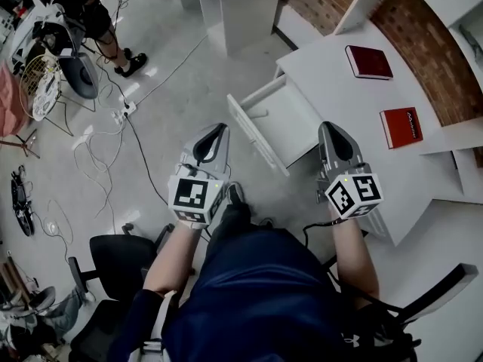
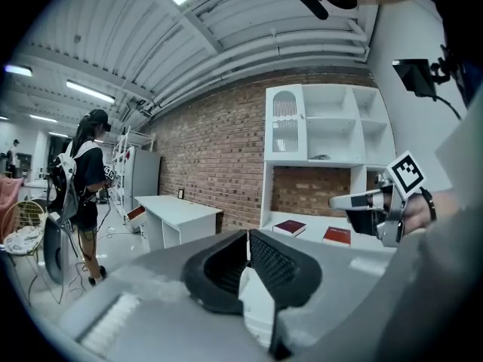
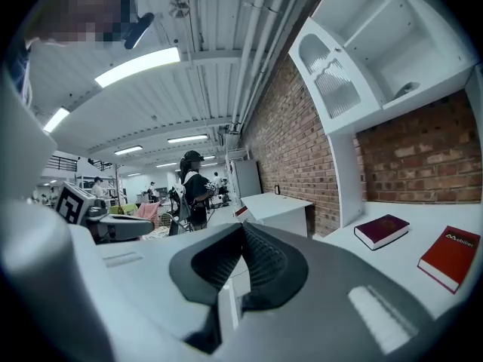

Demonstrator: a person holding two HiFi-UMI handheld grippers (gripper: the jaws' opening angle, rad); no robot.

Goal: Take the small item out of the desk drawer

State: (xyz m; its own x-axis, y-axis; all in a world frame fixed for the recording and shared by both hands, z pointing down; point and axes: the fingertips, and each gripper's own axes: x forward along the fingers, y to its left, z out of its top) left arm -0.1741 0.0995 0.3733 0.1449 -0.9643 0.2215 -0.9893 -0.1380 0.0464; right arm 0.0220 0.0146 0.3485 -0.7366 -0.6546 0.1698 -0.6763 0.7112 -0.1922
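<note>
The white desk (image 1: 355,104) has its drawer (image 1: 278,121) pulled out toward me; the inside looks bare white and I see no small item in it. My left gripper (image 1: 214,131) hovers just left of the drawer front, jaws pressed together with nothing between them (image 2: 247,240). My right gripper (image 1: 330,130) hangs over the desk's edge to the right of the drawer, also shut and empty (image 3: 241,236). Both point level across the room, so neither gripper view shows the inside of the drawer.
Two red books (image 1: 369,61) (image 1: 401,127) lie on the desk top. A white shelf unit (image 2: 324,127) stands against the brick wall. Cables (image 1: 98,149) run over the floor at left, a black chair (image 1: 113,262) is near my left, and a person (image 1: 90,13) stands farther off.
</note>
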